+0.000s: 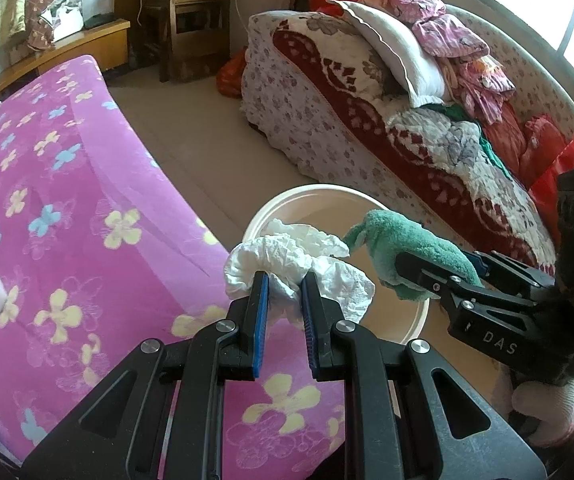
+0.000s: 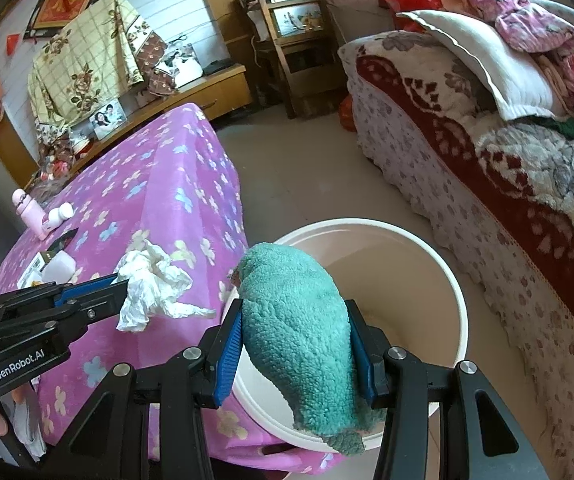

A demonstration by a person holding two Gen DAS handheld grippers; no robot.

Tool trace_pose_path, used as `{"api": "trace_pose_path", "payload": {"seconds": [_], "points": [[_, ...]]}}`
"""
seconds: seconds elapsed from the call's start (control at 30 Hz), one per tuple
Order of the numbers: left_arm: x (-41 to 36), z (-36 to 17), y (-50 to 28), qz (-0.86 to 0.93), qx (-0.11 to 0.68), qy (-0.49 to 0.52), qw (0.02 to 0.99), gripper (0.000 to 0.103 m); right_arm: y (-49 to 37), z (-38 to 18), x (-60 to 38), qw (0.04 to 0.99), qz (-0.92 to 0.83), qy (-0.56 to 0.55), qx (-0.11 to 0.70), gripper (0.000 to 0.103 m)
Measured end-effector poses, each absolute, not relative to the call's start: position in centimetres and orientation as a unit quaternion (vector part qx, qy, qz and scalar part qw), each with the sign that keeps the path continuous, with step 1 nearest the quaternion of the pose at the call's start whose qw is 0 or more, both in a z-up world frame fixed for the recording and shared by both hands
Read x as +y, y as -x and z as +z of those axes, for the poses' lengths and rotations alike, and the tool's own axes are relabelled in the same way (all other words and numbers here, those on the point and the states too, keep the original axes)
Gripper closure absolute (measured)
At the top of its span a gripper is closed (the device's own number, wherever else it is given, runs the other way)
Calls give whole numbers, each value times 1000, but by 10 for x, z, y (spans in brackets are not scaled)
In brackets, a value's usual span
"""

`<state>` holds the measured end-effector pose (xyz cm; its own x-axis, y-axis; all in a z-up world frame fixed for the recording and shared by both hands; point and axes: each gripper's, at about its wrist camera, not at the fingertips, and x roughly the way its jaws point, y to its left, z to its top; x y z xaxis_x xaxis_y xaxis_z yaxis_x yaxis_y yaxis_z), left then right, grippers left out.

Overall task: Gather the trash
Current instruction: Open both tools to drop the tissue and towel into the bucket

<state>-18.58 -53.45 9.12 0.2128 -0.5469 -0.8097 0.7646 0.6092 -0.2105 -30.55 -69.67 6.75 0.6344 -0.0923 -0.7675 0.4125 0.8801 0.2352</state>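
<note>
Pink floral cloth (image 2: 159, 184) borders the white bucket (image 2: 453, 280).

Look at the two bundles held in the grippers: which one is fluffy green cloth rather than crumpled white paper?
The green cloth in the right gripper, held over the white bucket. The left gripper pinches crumpled white tissue instead.

A lived-in home – quilt-draped sofa (image 2: 487, 168) heaped with clothes (image 2: 547, 28), wooden chair (image 2: 291, 40), family photo (image 2: 107, 118).
</note>
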Motion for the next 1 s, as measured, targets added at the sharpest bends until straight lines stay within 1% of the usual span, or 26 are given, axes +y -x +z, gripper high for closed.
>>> {"api": "trace_pose_path", "payload": {"seconds": [0.17,0.27,0.3,0.37,0.4,0.43,0.77,1.0], "points": [[-546,84,188,-436,468,-119,759,89,309,60,-707,875,-157,-210,407,56],[-550,82,191,-446,471,-118,752,87,309,55,-713,869,-169,-216,412,53],[-551,81,191,-446,472,-120,750,85,309,54,-715,868,-172,-219,411,52],[-552,80,193,-448,473,-120,749,75,311,52,-720,867,-178,-227,407,47],[-551,80,192,-448,475,-117,748,68,311,51,-721,865,-180,-229,408,41],[-550,80,192,-447,477,-115,748,65,312,50,-722,865,-181,-231,408,38],[-535,87,191,-434,473,-112,758,65,307,48,-706,864,-168,-223,419,37],[-510,95,188,-411,458,-117,780,65,299,56,-685,870,-153,-208,421,37]]}}
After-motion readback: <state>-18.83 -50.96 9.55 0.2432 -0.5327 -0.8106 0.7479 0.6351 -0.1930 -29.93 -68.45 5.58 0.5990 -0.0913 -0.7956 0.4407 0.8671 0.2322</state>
